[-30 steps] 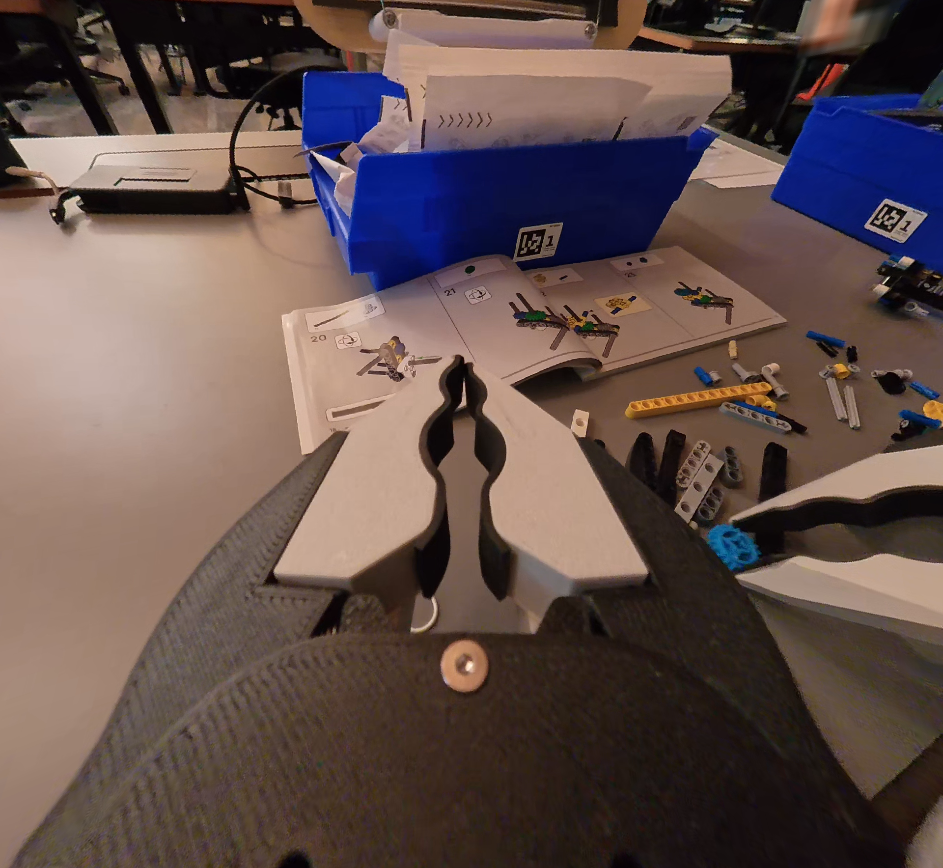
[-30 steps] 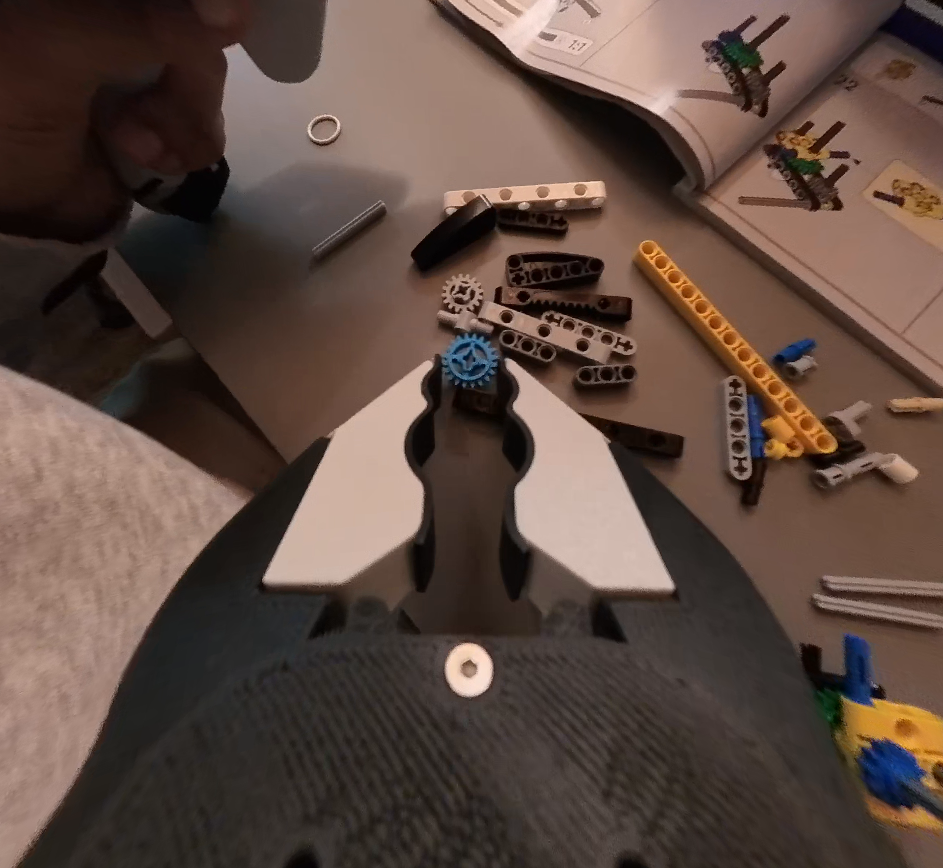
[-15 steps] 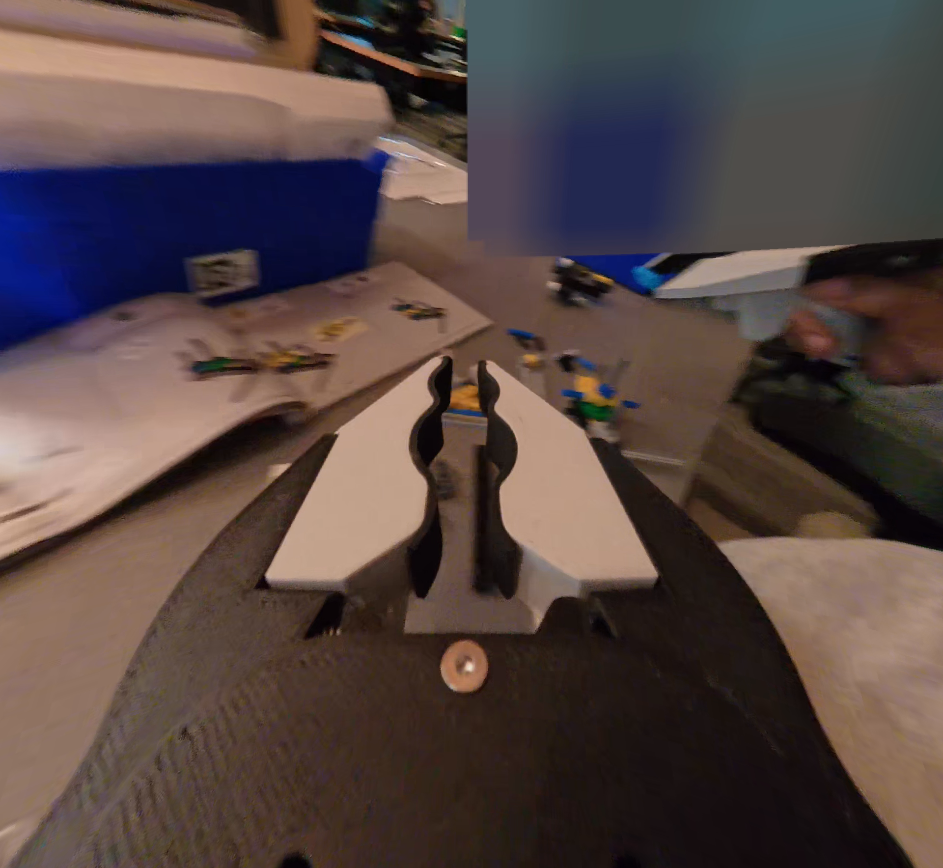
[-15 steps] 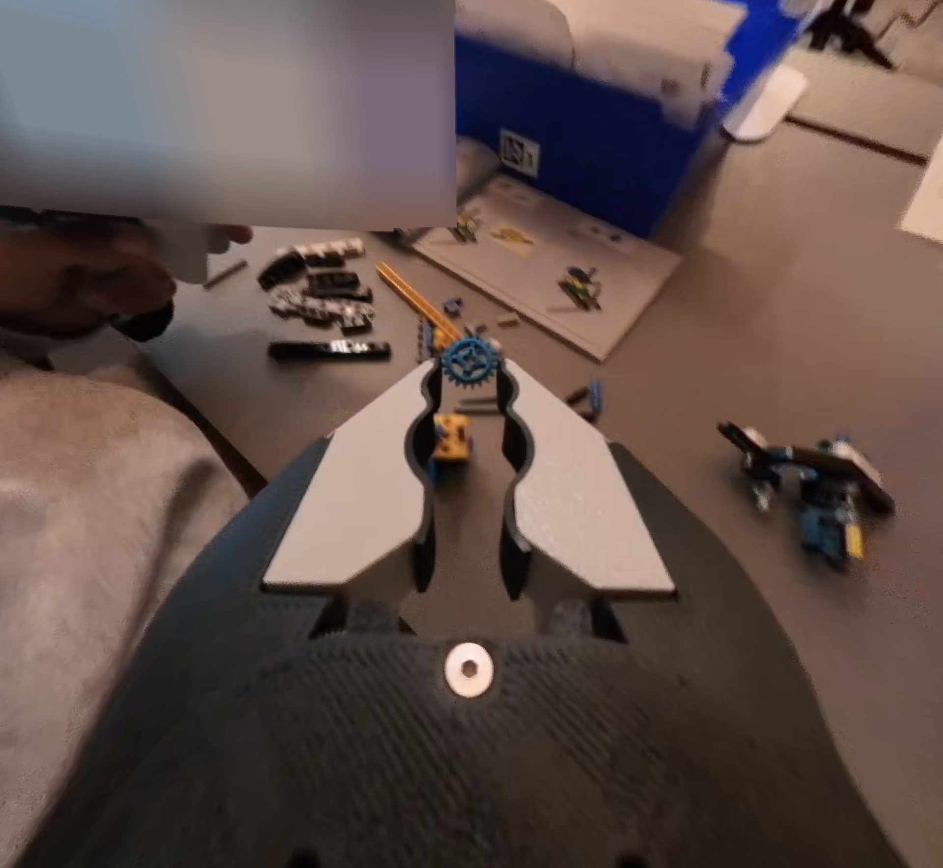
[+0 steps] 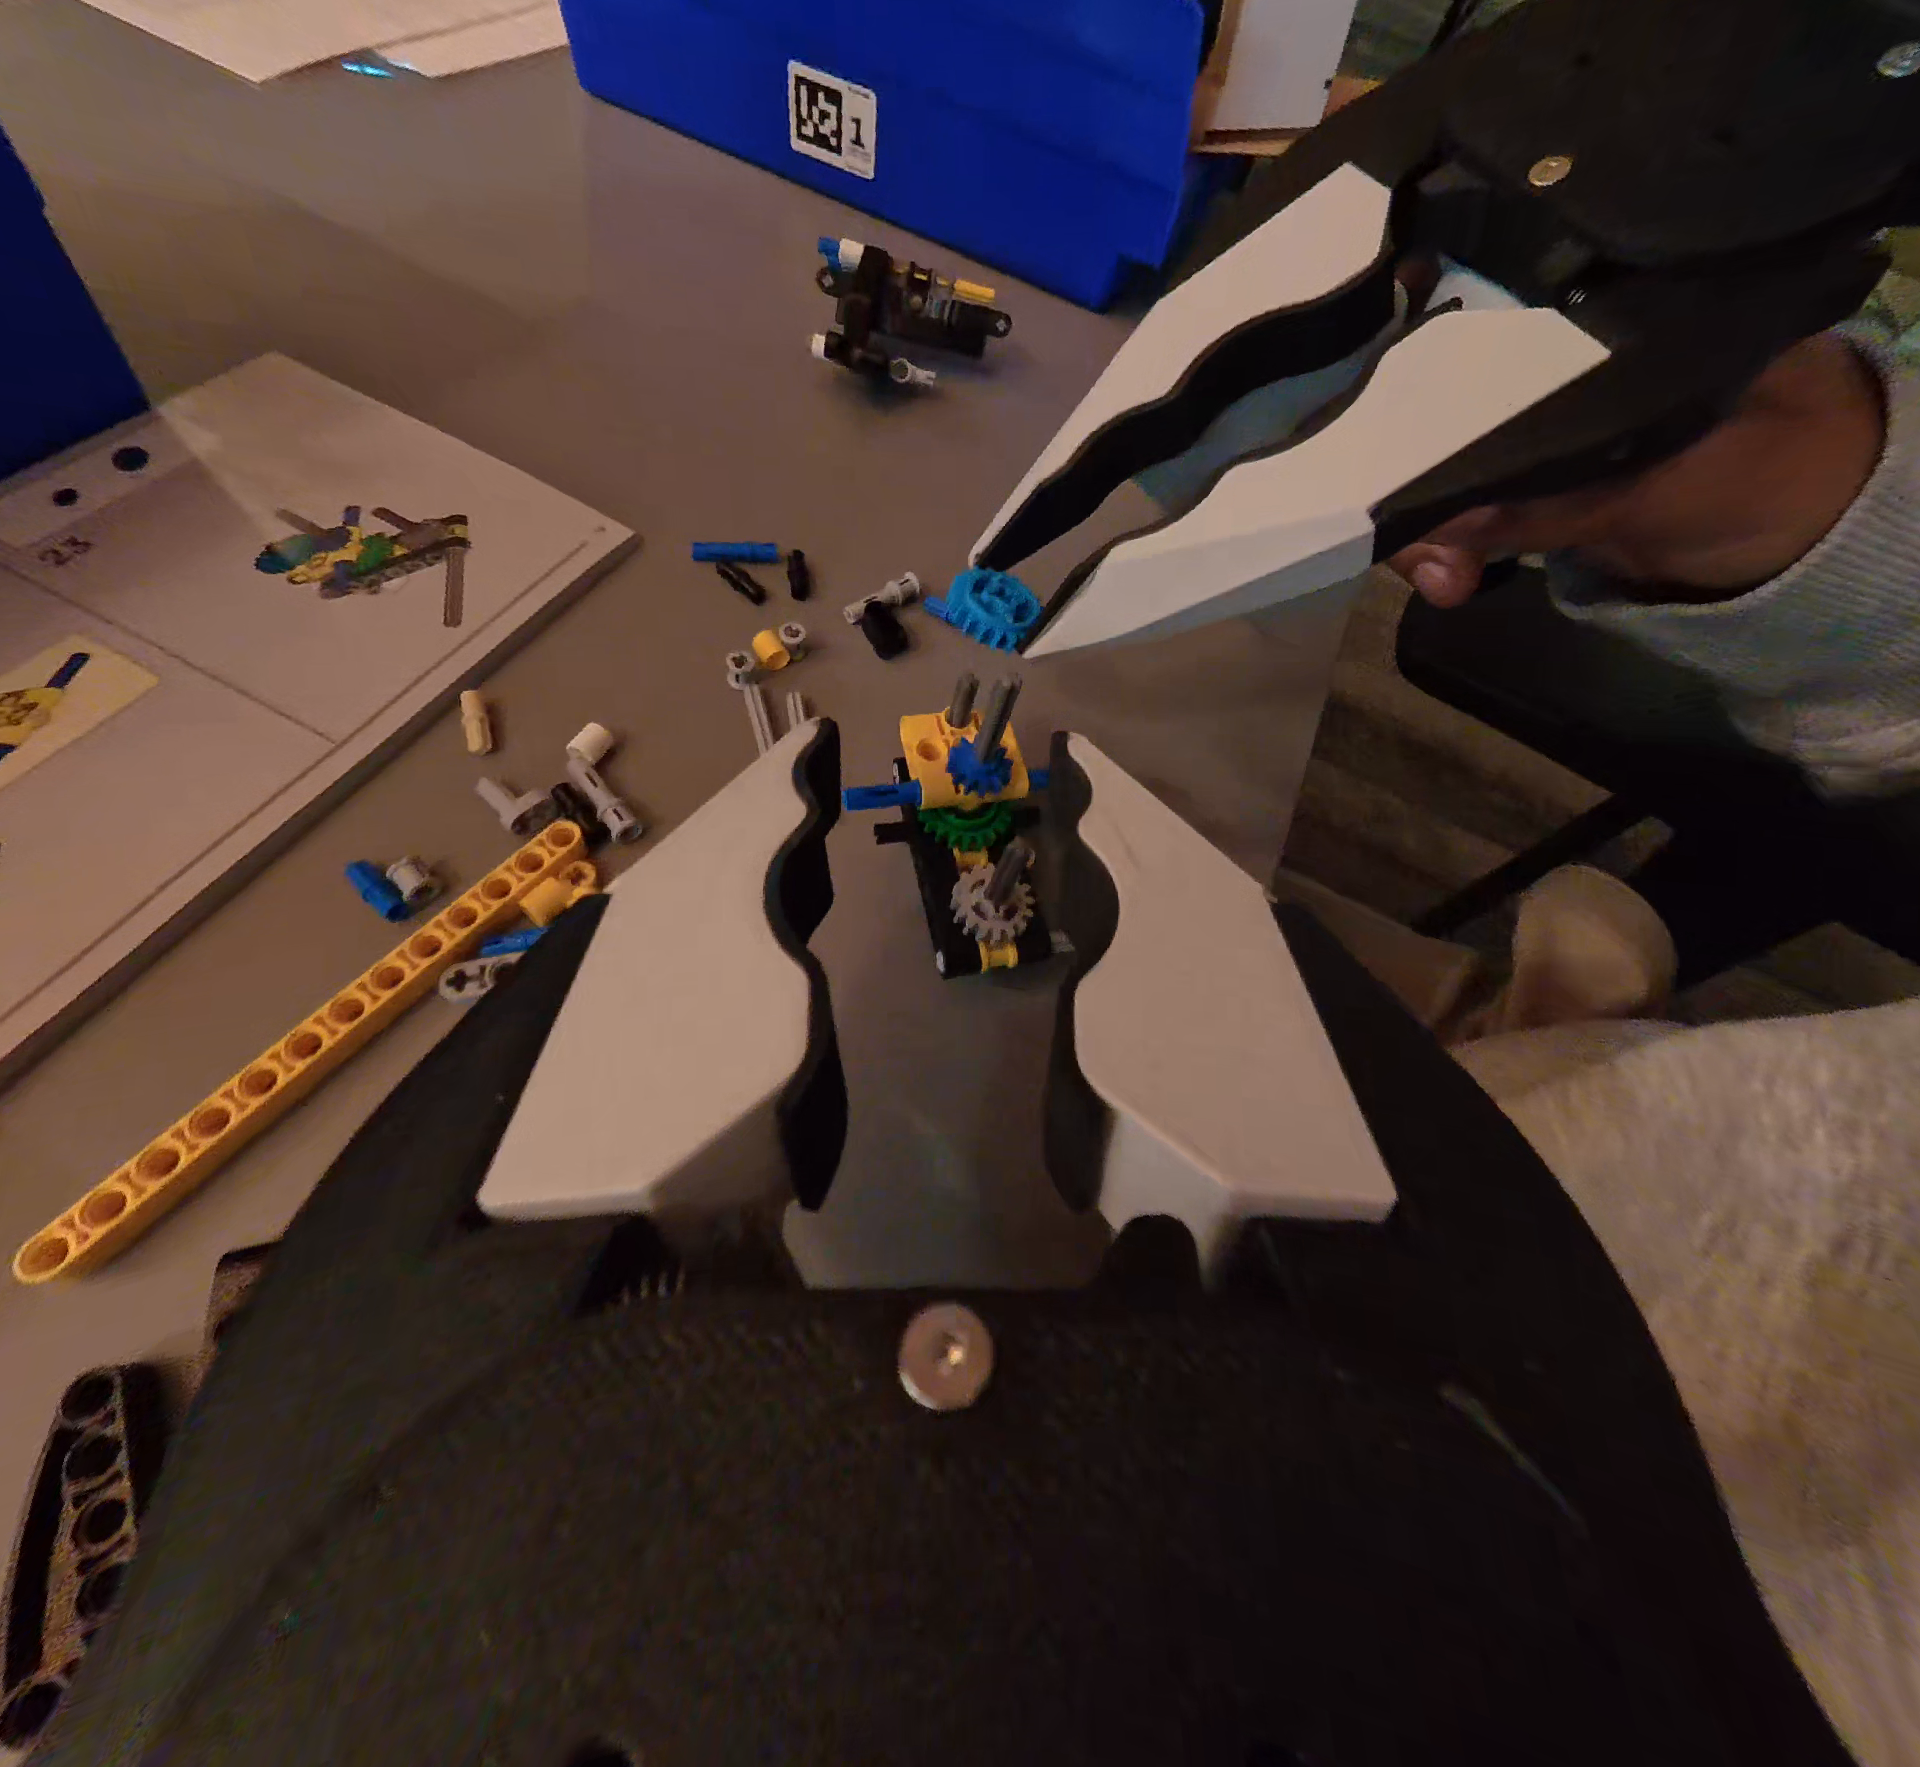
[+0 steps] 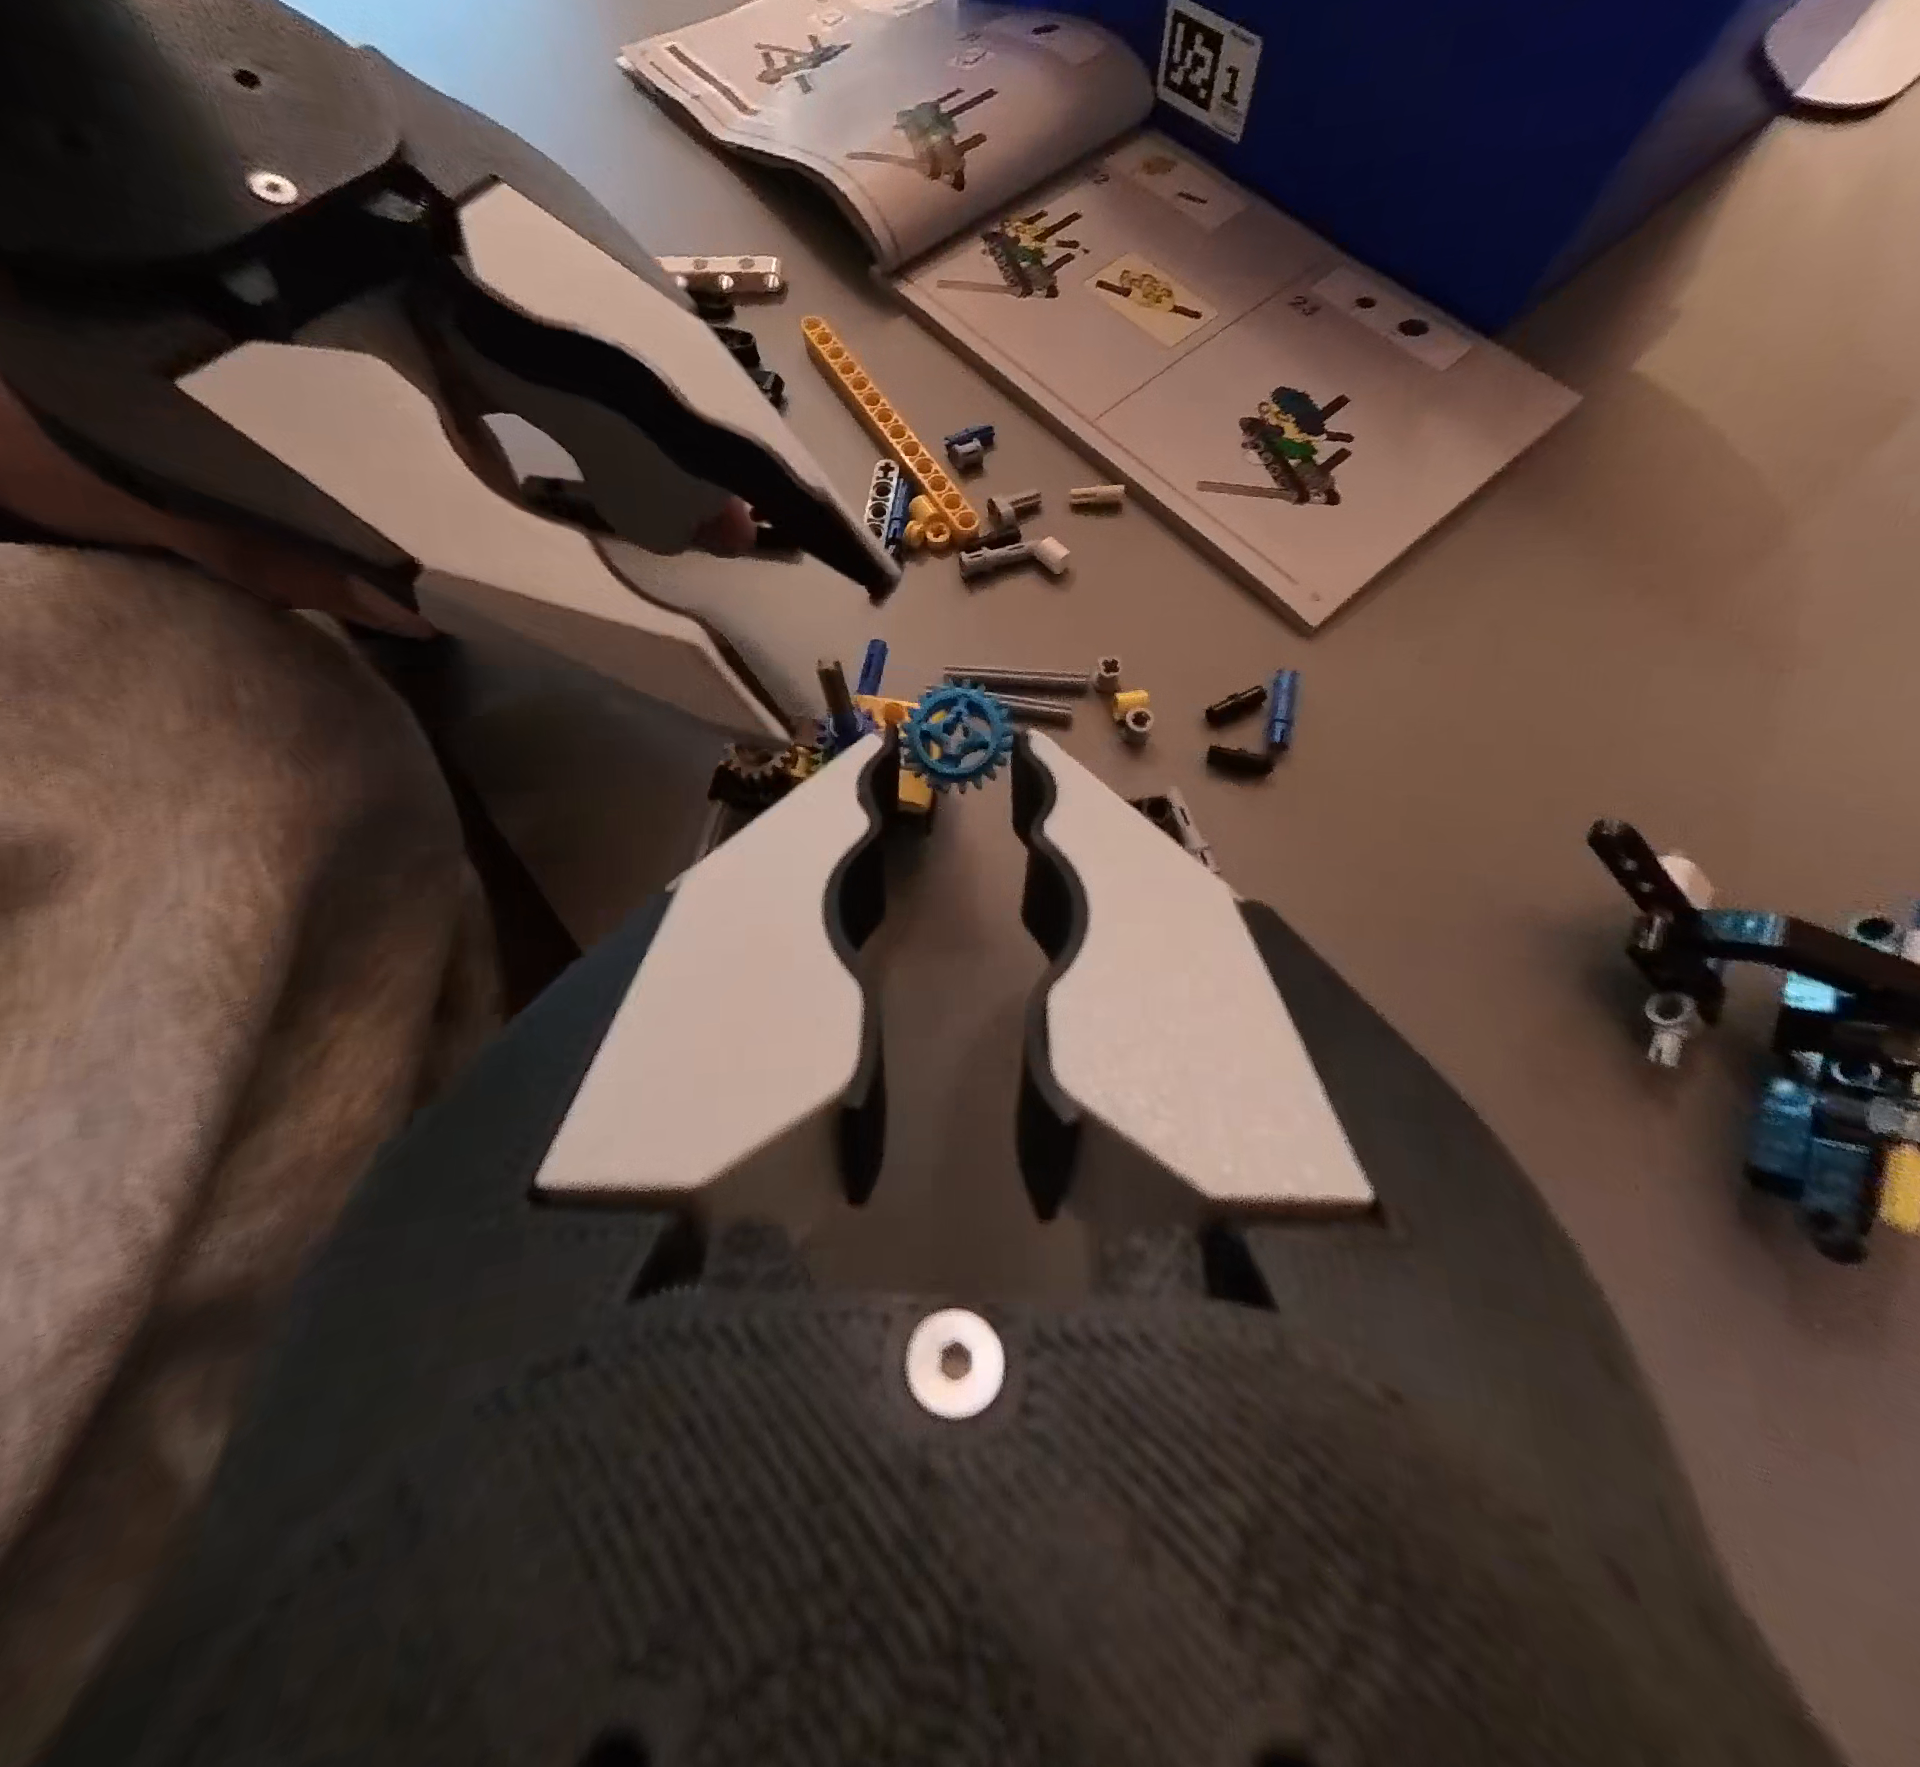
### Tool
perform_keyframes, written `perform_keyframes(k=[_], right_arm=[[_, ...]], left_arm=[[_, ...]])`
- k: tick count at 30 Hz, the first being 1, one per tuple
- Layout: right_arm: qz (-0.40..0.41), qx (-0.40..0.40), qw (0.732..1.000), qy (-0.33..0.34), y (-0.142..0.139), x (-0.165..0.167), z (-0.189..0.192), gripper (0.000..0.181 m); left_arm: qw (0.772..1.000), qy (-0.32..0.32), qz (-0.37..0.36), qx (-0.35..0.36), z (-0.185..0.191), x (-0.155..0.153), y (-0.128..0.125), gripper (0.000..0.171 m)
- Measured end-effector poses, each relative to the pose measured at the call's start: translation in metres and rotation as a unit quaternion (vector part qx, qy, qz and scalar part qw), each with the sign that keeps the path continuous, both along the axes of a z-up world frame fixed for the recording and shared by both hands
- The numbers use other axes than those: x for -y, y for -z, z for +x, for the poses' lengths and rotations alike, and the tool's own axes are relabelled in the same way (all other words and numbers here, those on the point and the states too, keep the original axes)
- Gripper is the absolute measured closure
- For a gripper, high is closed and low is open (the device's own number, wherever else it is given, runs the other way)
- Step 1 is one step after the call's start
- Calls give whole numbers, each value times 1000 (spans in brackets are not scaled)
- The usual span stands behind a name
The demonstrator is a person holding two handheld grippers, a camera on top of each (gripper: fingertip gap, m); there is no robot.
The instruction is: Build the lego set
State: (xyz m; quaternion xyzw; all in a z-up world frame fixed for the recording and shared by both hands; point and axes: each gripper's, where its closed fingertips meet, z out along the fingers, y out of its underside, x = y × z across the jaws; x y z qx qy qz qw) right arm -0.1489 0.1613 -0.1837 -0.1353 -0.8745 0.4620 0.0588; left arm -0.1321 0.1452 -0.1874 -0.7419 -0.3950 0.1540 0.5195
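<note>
My right gripper [image 6: 954, 753] is shut on a blue gear [image 6: 954, 741], pinched at the fingertips. It also shows in the left wrist view [image 5: 1003, 597], holding the gear [image 5: 985, 608] just above and beyond a small yellow-and-black assembly [image 5: 971, 844]. That assembly carries blue, green and grey gears and upright grey axles, and stands on the table. My left gripper [image 5: 945, 749] is open, one finger on each side of the assembly. In the right wrist view the assembly [image 6: 821, 741] is partly hidden behind my right gripper's finger.
An open instruction booklet [image 5: 312, 595] lies at the left, a long yellow beam [image 5: 312, 1042] and loose pins beside it. A blue bin [image 5: 883, 3] stands behind. A second black sub-assembly [image 5: 904, 315] sits in front of it. The table edge and the person's lap are at the right. Less than 4 cm separates the two grippers' tips.
Both grippers swung from the loose parts and booklet over to the small assembly near the table edge. My left gripper's jaws opened wide. My right gripper kept the blue gear.
</note>
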Motion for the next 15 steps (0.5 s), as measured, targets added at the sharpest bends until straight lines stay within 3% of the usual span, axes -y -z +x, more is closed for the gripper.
perform_keyframes(k=[9, 15], right_arm=[[8, 16, 999, -40, 2, 1, 0, 161], [60, 16, 998, -5, 24, -22, -11, 161]], left_arm=[[999, 10, -22, 26, -4, -7, 11, 134], [999, 13, -21, 26, -3, -8, 10, 136]])
